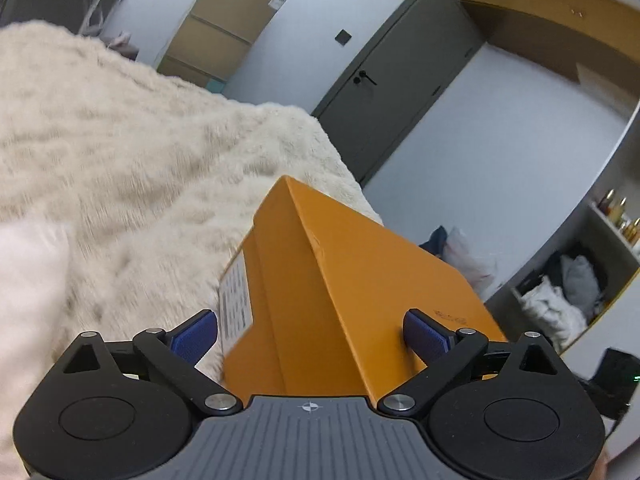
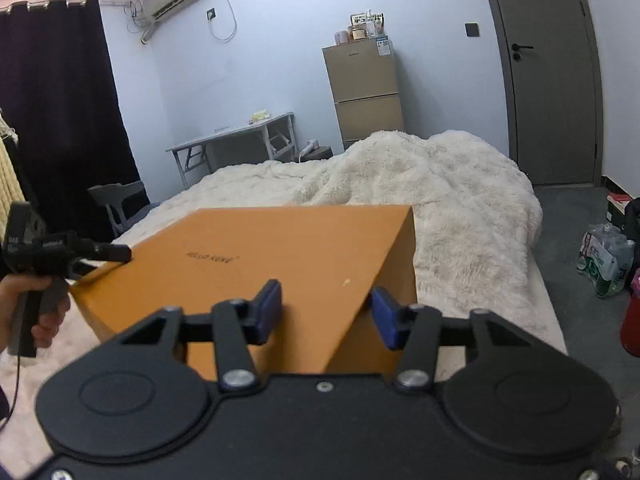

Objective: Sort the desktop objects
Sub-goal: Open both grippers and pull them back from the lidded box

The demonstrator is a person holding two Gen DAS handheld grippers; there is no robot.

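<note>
An orange cardboard box (image 2: pixel 256 256) with small printed lettering on its top lies on the fluffy cream blanket (image 2: pixel 448 184). My right gripper (image 2: pixel 326 316) straddles the box's near right corner, one blue pad over the top face and the other against the side wall, and it looks shut on that edge. In the left wrist view the same orange box (image 1: pixel 328 280) fills the space between the blue pads of my left gripper (image 1: pixel 310 334), whose jaws stand wide apart, with a sliver of blanket showing beside the left pad. A hand holds the left gripper (image 2: pixel 118 254) at the box's left corner.
The bed's edge drops to dark floor on the right, where plastic bags (image 2: pixel 604 256) and a red object (image 2: pixel 632 320) stand. A tan fridge (image 2: pixel 366 96), a grey door (image 2: pixel 548 72) and a folding table (image 2: pixel 236 136) lie beyond. An open shelf (image 1: pixel 576 280) holds clothes.
</note>
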